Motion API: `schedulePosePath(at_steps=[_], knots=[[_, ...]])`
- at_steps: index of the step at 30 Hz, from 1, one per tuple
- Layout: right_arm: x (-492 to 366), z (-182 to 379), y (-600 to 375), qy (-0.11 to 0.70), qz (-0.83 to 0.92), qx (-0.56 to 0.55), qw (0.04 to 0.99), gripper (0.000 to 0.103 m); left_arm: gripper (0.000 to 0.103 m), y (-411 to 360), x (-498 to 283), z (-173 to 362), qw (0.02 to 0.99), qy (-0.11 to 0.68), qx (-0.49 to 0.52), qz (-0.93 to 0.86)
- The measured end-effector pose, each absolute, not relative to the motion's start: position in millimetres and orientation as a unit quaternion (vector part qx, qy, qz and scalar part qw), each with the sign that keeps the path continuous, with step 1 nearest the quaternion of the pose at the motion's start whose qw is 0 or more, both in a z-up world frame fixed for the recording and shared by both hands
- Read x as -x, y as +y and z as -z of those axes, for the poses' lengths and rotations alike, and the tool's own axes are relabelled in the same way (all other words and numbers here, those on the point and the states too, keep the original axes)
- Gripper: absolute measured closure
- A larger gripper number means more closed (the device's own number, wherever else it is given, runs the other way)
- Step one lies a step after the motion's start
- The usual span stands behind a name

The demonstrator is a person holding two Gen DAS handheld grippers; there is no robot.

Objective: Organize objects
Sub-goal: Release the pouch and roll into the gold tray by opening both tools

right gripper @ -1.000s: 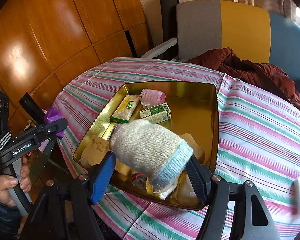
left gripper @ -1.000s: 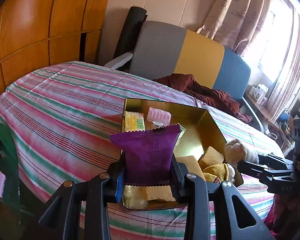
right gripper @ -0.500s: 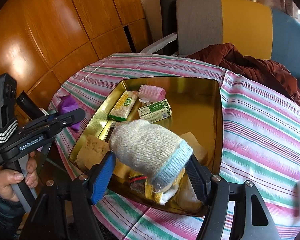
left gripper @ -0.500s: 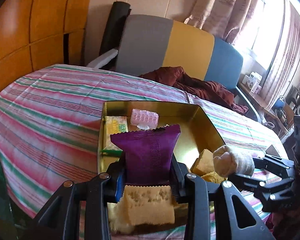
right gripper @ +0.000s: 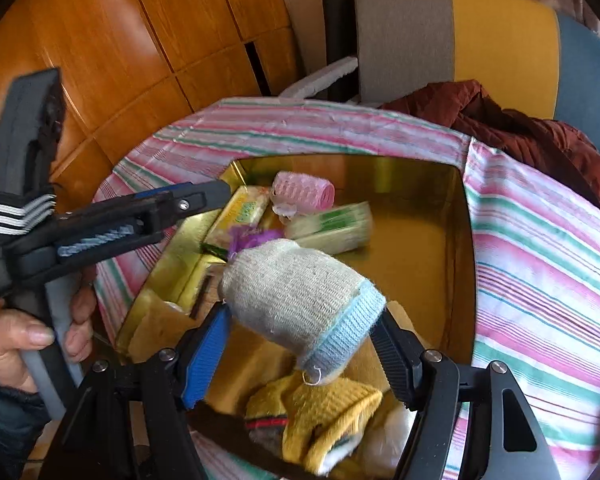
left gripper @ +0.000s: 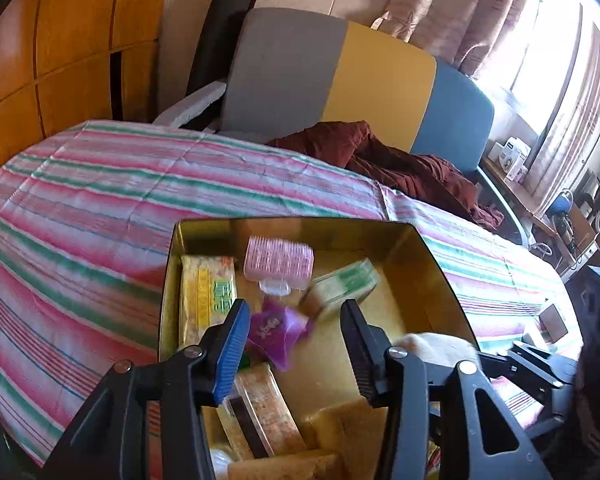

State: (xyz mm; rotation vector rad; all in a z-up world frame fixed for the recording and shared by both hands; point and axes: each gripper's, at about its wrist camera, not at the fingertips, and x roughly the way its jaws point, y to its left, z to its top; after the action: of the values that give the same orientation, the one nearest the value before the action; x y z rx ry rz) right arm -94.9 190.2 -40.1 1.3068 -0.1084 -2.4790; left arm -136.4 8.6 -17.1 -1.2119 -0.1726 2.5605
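Striped table [left gripper: 100,208]: bore gold tin [left gripper: 440,280], centre-near. Right gripper [right gripper: 300,332]: jaws half-spread, clamping white sock [right gripper: 296,300] over the tin's near end. Left gripper [left gripper: 296,344]: jaws opening, nothing gripped; purple packet [left gripper: 276,330] blurred between them, inside the tin. Risk: sock, freed early, landing across packet or rim.

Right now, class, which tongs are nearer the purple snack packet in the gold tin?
Left. The left tongs are opening directly over the purple snack packet, which lies loose between them. The right tongs, gripping a rolled sock, sit farther back.
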Motion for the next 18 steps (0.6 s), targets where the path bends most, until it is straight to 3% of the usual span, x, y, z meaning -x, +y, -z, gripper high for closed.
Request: schedulePosePath(at_steps=[13,18], knots=[[97.9,57.0,187.8,-0.046,0.862,-0.474,0.171,0.028,0.055,-5.2,92.5,30.7,0.142,-0.085,0.439,-0.883],[94.3,52.6,190.0,-0.057,0.865,-0.470,0.168,0.018,0.054,-7.9,82.6,27.2,0.142,-0.091,0.437,-0.883]])
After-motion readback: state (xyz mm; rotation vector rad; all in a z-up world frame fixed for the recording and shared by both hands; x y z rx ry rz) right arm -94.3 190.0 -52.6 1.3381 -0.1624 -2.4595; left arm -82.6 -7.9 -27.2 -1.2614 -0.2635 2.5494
